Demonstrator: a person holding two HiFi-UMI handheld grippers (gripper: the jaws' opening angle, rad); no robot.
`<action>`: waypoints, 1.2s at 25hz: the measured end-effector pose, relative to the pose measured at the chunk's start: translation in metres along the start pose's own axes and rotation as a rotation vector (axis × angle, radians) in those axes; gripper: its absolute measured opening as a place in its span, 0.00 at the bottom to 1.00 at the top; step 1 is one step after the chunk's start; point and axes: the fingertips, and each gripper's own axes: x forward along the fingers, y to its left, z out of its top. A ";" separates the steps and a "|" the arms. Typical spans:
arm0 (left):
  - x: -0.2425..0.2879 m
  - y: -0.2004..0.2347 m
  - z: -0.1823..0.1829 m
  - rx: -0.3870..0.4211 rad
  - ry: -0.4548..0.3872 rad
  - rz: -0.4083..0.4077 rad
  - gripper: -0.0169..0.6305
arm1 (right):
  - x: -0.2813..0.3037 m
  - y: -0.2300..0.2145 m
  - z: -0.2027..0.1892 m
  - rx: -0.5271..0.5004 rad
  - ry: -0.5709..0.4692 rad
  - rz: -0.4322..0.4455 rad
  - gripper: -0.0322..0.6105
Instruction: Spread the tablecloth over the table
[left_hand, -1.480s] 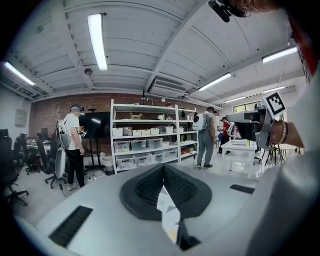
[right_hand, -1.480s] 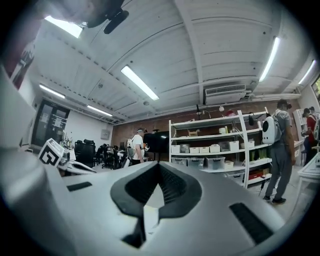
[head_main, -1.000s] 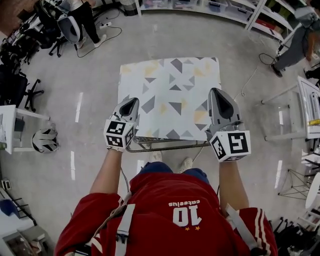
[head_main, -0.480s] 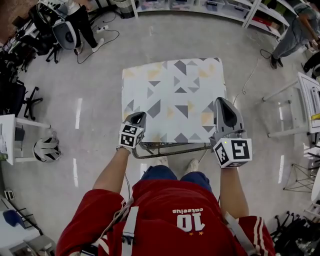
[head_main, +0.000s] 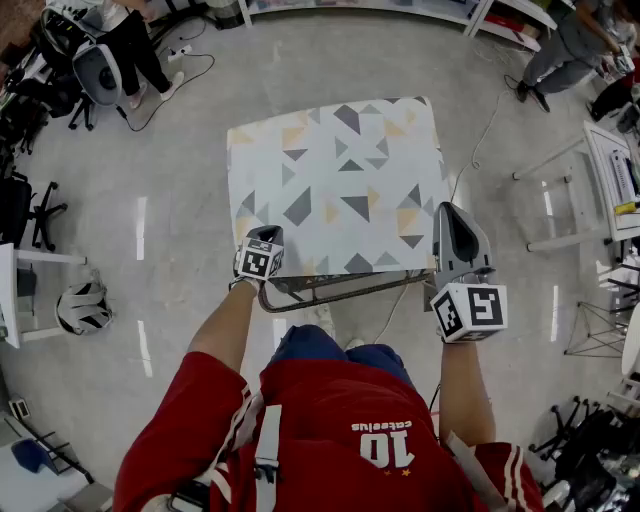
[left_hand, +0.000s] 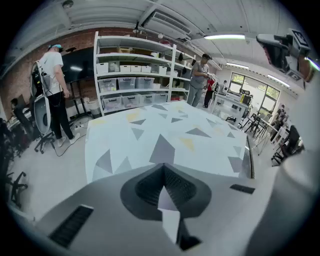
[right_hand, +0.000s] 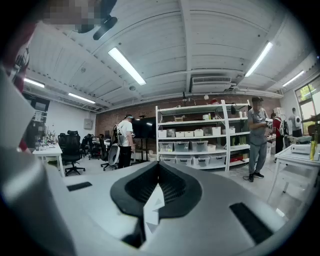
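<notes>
Legible writing: a white "10" on the back of my red shirt (head_main: 320, 400), upside down in the head view. The smaller word by it is too small to read. Each gripper carries a cube (head_main: 470, 308) faced with black-and-white square markers that hold no letters.

Left gripper (left_hand: 163, 170): clenched. Its grey, smooth shells meet along the centre line, and a thin folded strip of the tablecloth (head_main: 335, 190) is pinched between the dark ribbed pads (left_hand: 179, 184).

Right gripper (right_hand: 158, 172): also clenched, with a pale creased corner of the same sheet nipped between its pads. This gripper looks out level across the room towards shelving (right_hand: 195, 137), not down at the table.

The tablecloth is a thin, smooth sheet. Its ground is white, printed with scattered grey and pale yellow triangles. Whether it is fabric or plastic I cannot tell.

Position: it lies flat on the table top and extends away from me. Its far edge and both side edges hang squarely. The near edge runs between my two grippers, which hold it at its two near corners. The outline is close to square, so I can name no long axis.

Table: the bare metal tube frame (head_main: 340, 291) shows just below the cloth's near edge, so that side is not draped.
</notes>
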 end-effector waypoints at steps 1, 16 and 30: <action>0.005 0.001 -0.004 -0.003 0.016 0.003 0.04 | -0.002 -0.001 -0.003 0.001 0.004 0.000 0.07; 0.037 -0.006 -0.054 -0.067 0.160 0.052 0.04 | -0.028 -0.024 -0.033 0.020 0.065 -0.017 0.07; 0.028 -0.049 -0.061 0.055 0.278 -0.018 0.04 | -0.030 -0.035 -0.021 0.043 0.057 -0.007 0.07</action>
